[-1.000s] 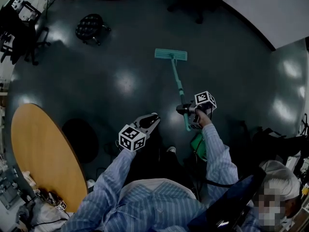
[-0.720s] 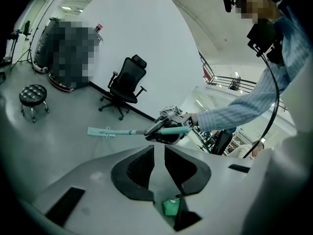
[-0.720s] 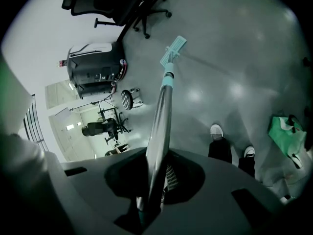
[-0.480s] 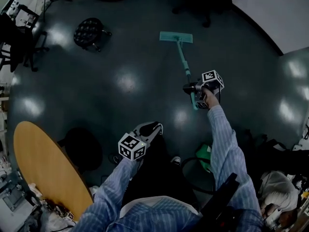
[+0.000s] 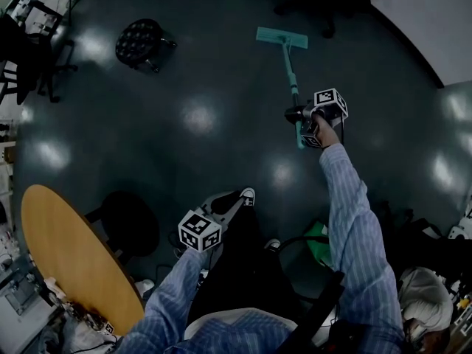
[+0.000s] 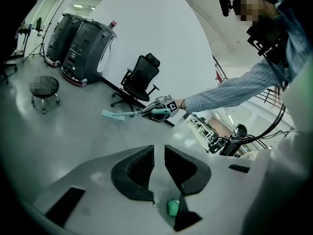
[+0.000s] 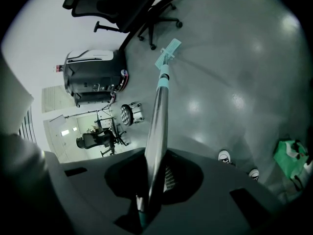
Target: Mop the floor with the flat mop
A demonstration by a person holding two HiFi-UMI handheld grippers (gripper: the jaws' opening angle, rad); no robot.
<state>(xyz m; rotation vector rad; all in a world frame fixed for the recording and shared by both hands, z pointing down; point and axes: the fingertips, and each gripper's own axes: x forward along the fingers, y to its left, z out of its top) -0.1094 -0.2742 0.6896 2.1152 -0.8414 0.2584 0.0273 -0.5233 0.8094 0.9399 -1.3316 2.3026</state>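
Left gripper [image 6: 159, 169] hangs by the person's legs, jaws a narrow slot apart, nothing between them. Right gripper [image 7: 155, 182], at full arm's reach, is clamped on the flat mop [image 5: 290, 71] by its handle. Judged risk: the shaft could twist or slide in that single grip. Mop head [image 5: 282, 37] lies flat on the floor [image 5: 199, 87], near the office chair [image 7: 115, 0], whose base could snag the pad.

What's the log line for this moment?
task: mopping | right tool: shut on mop handle | mop head: flat on floor, ahead | left tool: empty, jaws slightly apart, off mop
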